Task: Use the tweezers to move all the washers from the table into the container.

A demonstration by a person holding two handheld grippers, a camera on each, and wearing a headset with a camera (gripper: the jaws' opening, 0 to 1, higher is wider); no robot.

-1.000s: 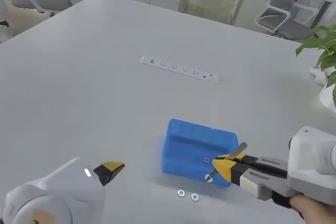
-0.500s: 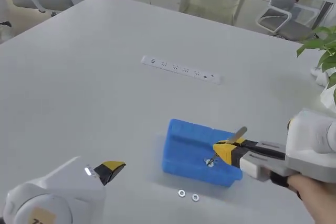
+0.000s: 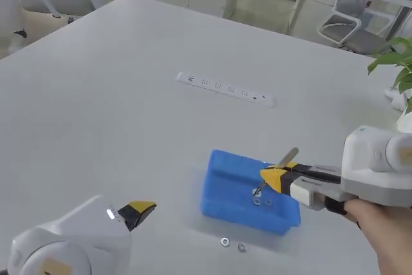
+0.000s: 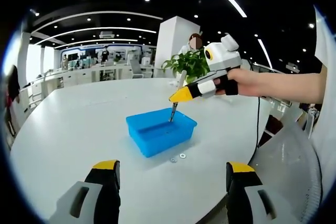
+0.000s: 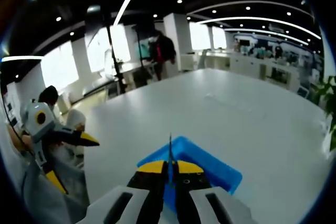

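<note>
The right gripper (image 3: pixel 273 179), jaws clamped on the tweezers (image 3: pixel 259 189), dips their tips into the blue container (image 3: pixel 243 218) by the tabletop's near edge, apparently dropping a washer. Two washers (image 3: pixel 224 242) beside its near wall come next. The left gripper (image 3: pixel 143 209) is idle, jaws apart.

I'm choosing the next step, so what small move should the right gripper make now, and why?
Probably have the right gripper ease its squeeze a little so the tweezers open: their tip hangs inside the blue container, so anything held there would drop in. Two washers still lie on the table beside it.
</note>
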